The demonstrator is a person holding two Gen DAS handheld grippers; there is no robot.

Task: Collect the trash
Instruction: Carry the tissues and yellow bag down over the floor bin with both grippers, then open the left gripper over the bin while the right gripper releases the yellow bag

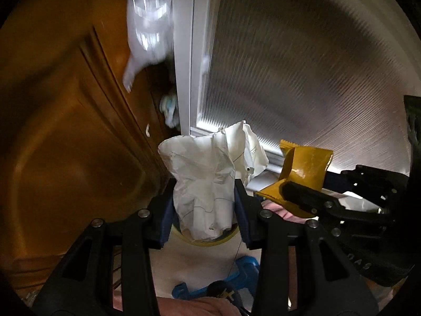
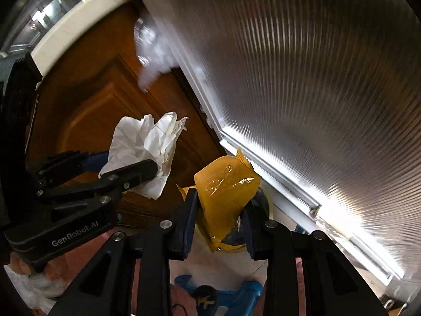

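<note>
Left tongs (image 1: pixel 204 205) were clamped on a crumpled white paper (image 1: pixel 205 179), blue pads pressing it from both sides; most of the paper stuck out past the tips. Right tongs (image 2: pixel 219 221) were clamped on a yellow wrapper (image 2: pixel 226 192), also pinched between the pads, its serrated end poking up.

Both tongs pointed steeply down, side by side. In the left wrist view the right tongs with the wrapper sat just to the right; in the right wrist view the left tongs with the paper sat to the left.

Directly below the held items was a round bin with a yellow rim (image 2: pixel 231 248) on a pale tiled floor (image 2: pixel 223 271). Behind: a brown wooden door (image 1: pixel 65 131) on the left, a ribbed frosted glass panel (image 1: pixel 302 79) in a white frame on the right. Something blue (image 1: pixel 244 271) lay on the floor under the tongs; I couldn't tell what it was.
</note>
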